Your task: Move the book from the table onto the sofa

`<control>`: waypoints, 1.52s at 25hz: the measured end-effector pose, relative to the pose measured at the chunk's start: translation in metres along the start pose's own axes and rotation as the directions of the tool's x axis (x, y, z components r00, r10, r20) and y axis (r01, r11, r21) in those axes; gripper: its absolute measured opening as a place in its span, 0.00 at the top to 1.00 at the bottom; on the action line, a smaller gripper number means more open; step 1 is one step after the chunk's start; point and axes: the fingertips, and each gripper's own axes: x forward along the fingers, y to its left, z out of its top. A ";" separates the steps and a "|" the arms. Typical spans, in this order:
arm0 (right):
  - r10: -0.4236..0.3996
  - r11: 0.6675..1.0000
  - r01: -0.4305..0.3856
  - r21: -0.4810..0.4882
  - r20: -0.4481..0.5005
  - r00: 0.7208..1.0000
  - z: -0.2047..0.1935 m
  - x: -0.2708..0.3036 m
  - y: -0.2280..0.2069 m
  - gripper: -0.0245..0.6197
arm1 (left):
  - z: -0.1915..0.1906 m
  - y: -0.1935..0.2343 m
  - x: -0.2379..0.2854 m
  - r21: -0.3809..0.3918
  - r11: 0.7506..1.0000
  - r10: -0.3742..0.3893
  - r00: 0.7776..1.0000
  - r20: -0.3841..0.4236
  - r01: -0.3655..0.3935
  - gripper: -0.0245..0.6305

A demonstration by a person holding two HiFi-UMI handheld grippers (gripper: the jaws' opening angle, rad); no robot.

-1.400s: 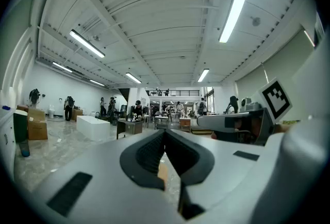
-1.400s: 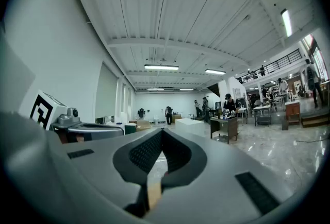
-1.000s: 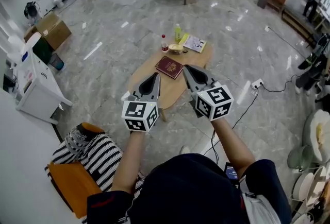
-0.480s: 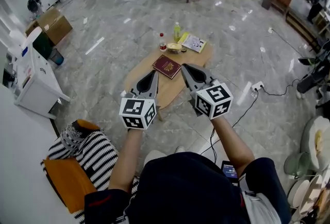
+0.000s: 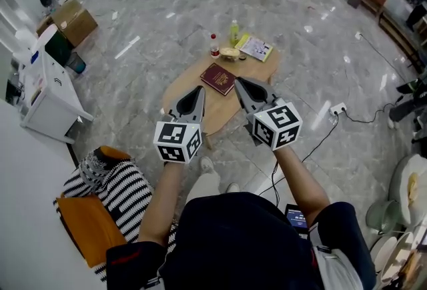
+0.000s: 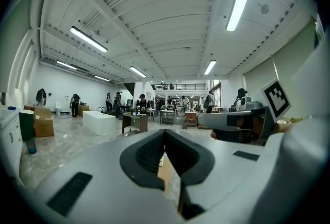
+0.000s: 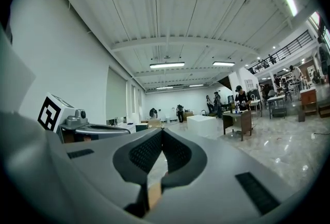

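Maroon cover, closed, a small gilt mark at its centre: the book (image 5: 218, 78) lies flat and askew on the pale wooden table (image 5: 183, 95), near the middle of the top, not on the sofa. Head view: beyond the book stand a small bowl (image 5: 229, 53), a red-capped bottle (image 5: 214, 46), a yellow-green bottle (image 5: 234, 31) and a printed leaflet (image 5: 255, 47), all at the table's far end. The left gripper (image 5: 199, 90) and the right gripper (image 5: 239, 82) are held side by side on the near side of the table, each pointing towards the book; neither holds it, and the right tip appears just beside the book's near corner — contact cannot be confirmed from this angle. The sofa (image 5: 90, 239), orange-upholstered with a black-and-white striped cloth (image 5: 123, 195) over it, sits at the person's left, well apart from the table. Left gripper view: the left gripper (image 6: 165, 133) has its jaws clenched tip to tip with nothing between them; a strip of the table (image 6: 164, 169) shows through the gap behind the tips, and the right gripper (image 6: 232, 120) appears alongside. Right gripper view: the right gripper (image 7: 162, 133) likewise has its jaws pressed together and empty, with the left gripper (image 7: 87, 127) beside it and the open hall floor beyond.
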 end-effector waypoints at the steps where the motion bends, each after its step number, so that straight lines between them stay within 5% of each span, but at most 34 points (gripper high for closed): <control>1: 0.001 1.000 -0.001 0.000 0.000 1.000 0.000 0.002 -0.001 0.94 | -0.001 0.001 0.002 0.001 1.000 -0.002 1.000 -0.003 0.002 0.94; 24: -0.028 1.000 0.028 0.000 -0.006 1.000 0.007 0.165 -0.061 0.94 | 0.002 0.128 0.119 -0.035 0.997 -0.062 0.998 -0.013 0.062 0.94; 38: -0.060 0.998 0.060 0.003 -0.107 0.992 -0.036 0.254 -0.085 0.94 | -0.034 0.210 0.172 -0.117 0.989 -0.100 0.993 -0.067 0.092 0.94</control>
